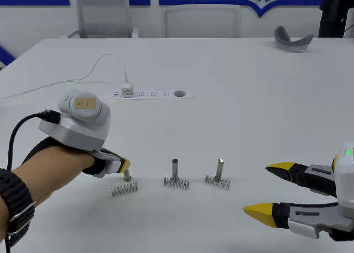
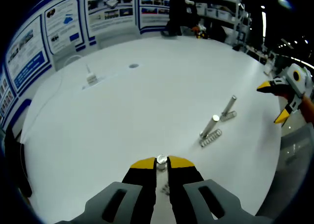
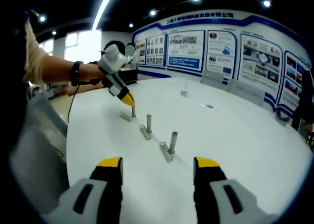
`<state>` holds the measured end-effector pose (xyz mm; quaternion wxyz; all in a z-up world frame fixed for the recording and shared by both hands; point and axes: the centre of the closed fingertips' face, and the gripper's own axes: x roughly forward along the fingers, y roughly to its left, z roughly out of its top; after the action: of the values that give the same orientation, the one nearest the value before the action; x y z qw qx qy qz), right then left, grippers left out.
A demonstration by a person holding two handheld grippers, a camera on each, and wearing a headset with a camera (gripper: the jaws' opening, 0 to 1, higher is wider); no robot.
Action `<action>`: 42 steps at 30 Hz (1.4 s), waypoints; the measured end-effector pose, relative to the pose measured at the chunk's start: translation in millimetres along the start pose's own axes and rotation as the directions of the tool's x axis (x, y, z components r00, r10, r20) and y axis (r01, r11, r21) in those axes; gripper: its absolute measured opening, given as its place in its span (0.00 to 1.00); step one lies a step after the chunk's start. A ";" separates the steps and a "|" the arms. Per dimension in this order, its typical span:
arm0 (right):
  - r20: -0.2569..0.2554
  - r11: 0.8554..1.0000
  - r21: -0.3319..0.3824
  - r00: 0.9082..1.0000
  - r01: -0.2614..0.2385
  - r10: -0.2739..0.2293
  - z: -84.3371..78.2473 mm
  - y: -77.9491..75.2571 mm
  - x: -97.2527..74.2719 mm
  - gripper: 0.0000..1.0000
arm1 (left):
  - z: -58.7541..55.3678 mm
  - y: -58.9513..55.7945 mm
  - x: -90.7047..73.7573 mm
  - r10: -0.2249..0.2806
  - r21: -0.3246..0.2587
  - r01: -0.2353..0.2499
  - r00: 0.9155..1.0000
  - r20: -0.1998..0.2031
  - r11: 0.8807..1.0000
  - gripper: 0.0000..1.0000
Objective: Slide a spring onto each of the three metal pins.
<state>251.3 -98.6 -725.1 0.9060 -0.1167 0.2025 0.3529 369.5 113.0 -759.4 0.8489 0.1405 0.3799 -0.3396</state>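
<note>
Three short metal pins stand in a row on the white table: the left pin (image 1: 127,175), middle pin (image 1: 175,168) and right pin (image 1: 219,168). A spring lies flat at the foot of each: left spring (image 1: 124,189), middle spring (image 1: 176,182), right spring (image 1: 217,181). My left gripper (image 1: 126,167) is shut on the left pin (image 2: 161,160), its yellow tips pinching the pin's top. To the right of the row and apart from it, my right gripper (image 1: 269,190) is open and holds nothing. In the right gripper view my right gripper (image 3: 158,162) faces the right pin (image 3: 173,142) and its spring (image 3: 166,151).
A white power strip (image 1: 149,93) with a plug (image 1: 127,90) and a thin cable lies behind the pins. A grey curved object (image 1: 293,40) rests at the far right of the table (image 1: 249,114). Chairs stand beyond the far edge.
</note>
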 end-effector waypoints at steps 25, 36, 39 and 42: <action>-0.003 1.000 -0.002 1.000 -0.002 0.002 -0.3 0.2 1.7 0.59 | 1.5 -0.8 -4.9 -0.014 0.025 0.013 0.998 0.058 1.000 0.15; -0.003 1.000 -0.006 1.000 -0.005 0.005 0.9 0.0 1.5 0.59 | -8.9 -1.9 -14.3 -0.038 0.042 0.035 0.997 0.064 0.999 0.17; -0.007 1.000 -0.007 1.000 -0.004 0.004 0.4 -0.8 1.1 0.59 | -15.9 -3.2 -15.2 -0.048 0.048 0.045 0.997 0.055 0.998 0.18; -0.008 1.000 -0.007 1.000 -0.006 0.006 0.2 -0.5 1.4 0.59 | -21.4 -4.1 -14.8 -0.058 0.061 0.055 0.997 0.049 0.997 0.19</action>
<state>252.7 -98.1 -725.5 0.9038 -0.1209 0.2052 0.3557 347.8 127.6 -762.8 0.8438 0.1460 0.3517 -0.3782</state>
